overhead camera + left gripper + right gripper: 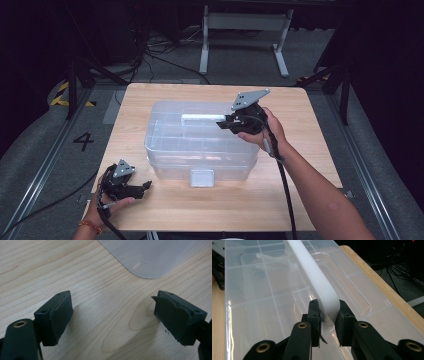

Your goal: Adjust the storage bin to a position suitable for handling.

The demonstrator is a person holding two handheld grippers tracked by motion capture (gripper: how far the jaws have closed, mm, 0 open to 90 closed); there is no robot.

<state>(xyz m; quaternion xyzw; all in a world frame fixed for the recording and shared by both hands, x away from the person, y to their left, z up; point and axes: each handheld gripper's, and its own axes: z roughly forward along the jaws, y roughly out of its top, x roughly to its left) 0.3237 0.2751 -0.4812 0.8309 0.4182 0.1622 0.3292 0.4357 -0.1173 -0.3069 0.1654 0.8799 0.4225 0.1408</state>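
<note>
Right gripper view shows the right tool (327, 315) pinching the box's white handle (317, 280), so lift straight up; left tool (112, 315) rests spread.

High view looks down on table (210, 210); gripper views sit close, sharing it.

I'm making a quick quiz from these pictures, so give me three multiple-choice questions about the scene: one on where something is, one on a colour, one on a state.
1. Where does the left gripper sit?
A. On the box's lid
B. Over bare table near the box's front corner
C. Off the table's far edge

2. What colour is the handle on the clear plastic box?
A. White
B. Red
C. Black

3. How is the right gripper?
A. Wide open
B. Shut on the handle
C. Shut on nothing

Answers: B, wood lies between its open jaws; A, the bar is white; B, both pads press the handle.
</note>
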